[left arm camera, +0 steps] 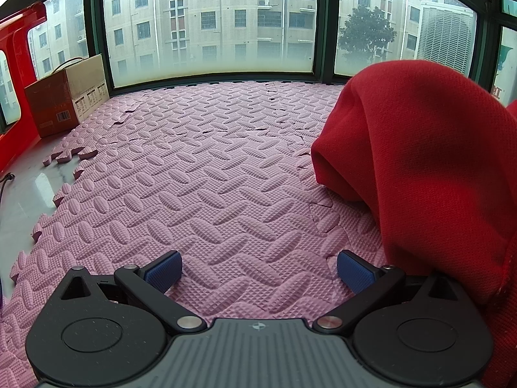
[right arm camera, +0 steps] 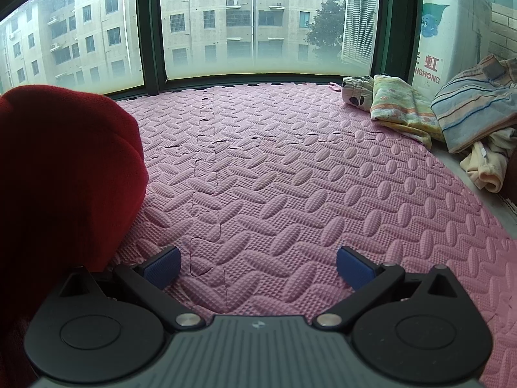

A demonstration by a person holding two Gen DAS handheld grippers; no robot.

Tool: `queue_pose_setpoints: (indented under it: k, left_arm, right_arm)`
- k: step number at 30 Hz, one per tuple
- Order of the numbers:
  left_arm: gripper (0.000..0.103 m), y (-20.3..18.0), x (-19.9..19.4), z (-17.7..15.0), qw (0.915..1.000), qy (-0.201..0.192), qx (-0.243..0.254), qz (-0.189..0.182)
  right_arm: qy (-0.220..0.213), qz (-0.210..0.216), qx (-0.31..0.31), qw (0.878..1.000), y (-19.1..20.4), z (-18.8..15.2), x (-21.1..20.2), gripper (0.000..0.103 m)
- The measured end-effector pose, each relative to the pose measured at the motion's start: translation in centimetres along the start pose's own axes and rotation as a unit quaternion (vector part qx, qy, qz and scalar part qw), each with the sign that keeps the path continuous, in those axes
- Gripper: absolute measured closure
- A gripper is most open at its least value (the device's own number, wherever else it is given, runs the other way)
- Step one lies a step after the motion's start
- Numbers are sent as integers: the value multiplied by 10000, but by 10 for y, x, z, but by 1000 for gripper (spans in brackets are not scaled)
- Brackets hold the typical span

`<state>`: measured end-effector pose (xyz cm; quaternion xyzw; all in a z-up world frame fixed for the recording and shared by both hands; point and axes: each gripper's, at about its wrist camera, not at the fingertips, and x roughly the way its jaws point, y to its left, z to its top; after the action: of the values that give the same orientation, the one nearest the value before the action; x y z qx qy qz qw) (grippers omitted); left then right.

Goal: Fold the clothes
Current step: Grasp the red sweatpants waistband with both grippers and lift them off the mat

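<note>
Between the two wide-open, empty tongs, left gripper point(left arm camera: 259, 270) and right gripper point(right arm camera: 258, 266), a red garment point(left arm camera: 426, 161) humps unfolded on the pink foam mat point(left arm camera: 210, 177). Toward the mat's far right corner, other clothes point(right arm camera: 404, 106) lie loosely heaped, so folding remains.

A foam mat point(left arm camera: 210, 174) is laid over the floor, and windows point(left arm camera: 210, 16) are set along its far edge. In the left wrist view, a cardboard box point(left arm camera: 66, 97) is placed at the mat's far left corner, with bare floor point(left arm camera: 22, 194) exposed to the left of the mat. A heaped garment point(left arm camera: 420, 161) is seen on the mat to the right of the left gripper point(left arm camera: 258, 271). In the right wrist view, the same garment is found left of the right gripper point(right arm camera: 258, 266). A pile of folded clothes point(right arm camera: 404, 110) is stacked at the mat's far right edge, below the window.
</note>
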<state>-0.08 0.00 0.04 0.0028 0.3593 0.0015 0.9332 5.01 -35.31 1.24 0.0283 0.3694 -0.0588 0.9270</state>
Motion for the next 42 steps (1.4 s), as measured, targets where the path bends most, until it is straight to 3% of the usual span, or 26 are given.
queue_pose_setpoints:
  k: [14,27,42]
  left_arm:
    - [0,-1,-26,-9,9990,274,-293,202]
    - [0,-2,-75,-21,9979,123,-497,386]
    - [0,-26,-108,-39,9986,182,-301,396]
  right_arm:
    - [-285,160,-211,9992,12,-30,-50,0]
    - [-300,538,-468,9970,27,-63,-99,0]
    - [-247,949,-502,9939,46,-85,-124,0]
